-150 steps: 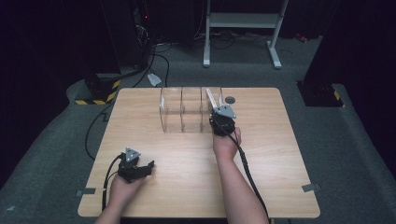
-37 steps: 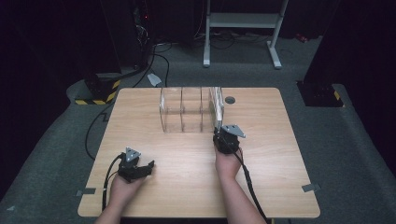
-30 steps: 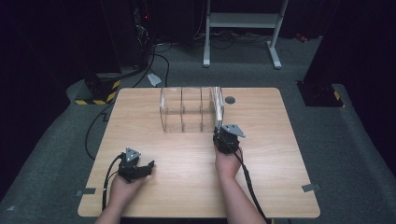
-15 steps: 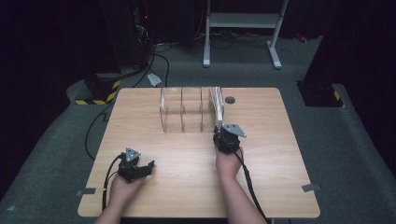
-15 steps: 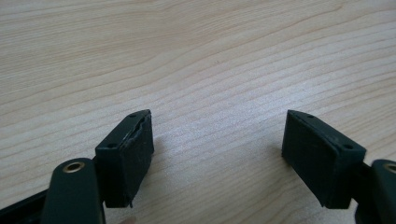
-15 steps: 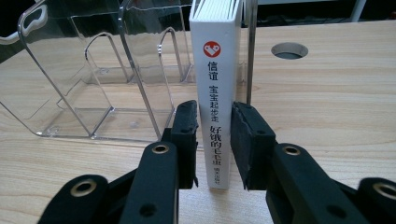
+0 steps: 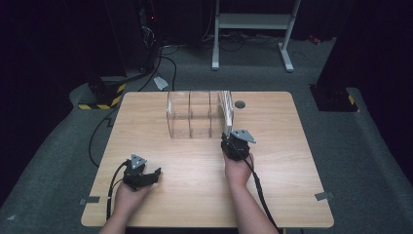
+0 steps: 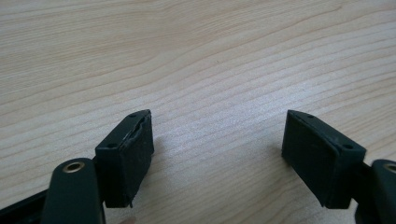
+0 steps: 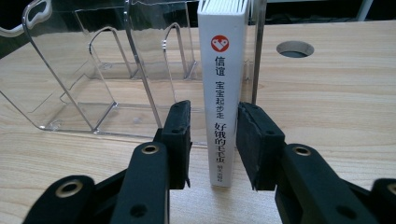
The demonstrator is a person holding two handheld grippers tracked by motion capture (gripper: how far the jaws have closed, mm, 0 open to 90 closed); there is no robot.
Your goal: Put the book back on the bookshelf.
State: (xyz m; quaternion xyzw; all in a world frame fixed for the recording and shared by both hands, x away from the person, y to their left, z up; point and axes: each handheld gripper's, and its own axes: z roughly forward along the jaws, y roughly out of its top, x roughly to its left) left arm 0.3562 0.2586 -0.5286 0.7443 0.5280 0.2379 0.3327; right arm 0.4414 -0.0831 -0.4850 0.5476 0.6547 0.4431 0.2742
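A clear acrylic rack (image 7: 190,117) with several upright dividers stands at the back middle of the wooden table (image 7: 292,185). A thin white book (image 9: 222,70) with Chinese text on its spine stands upright in the rack's rightmost slot (image 7: 227,108), its spine sticking out past the rack's front edge. My right gripper (image 9: 214,140) is open, one jaw on each side of the spine, with a narrow gap showing at the left jaw. From above, the right gripper (image 7: 228,135) sits just in front of the rack. My left gripper (image 8: 217,154) rests open over bare wood at the front left (image 7: 155,174).
A round cable hole (image 7: 239,104) lies in the tabletop just right of the rack. Cables trail from both grippers toward the front edge. Beyond the table are grey carpet, black equipment and a white stand (image 7: 253,22).
Since five seconds ago my right gripper has drawn back from the rack toward the person. Over the last second nothing visibly moved. The left gripper has stayed put.
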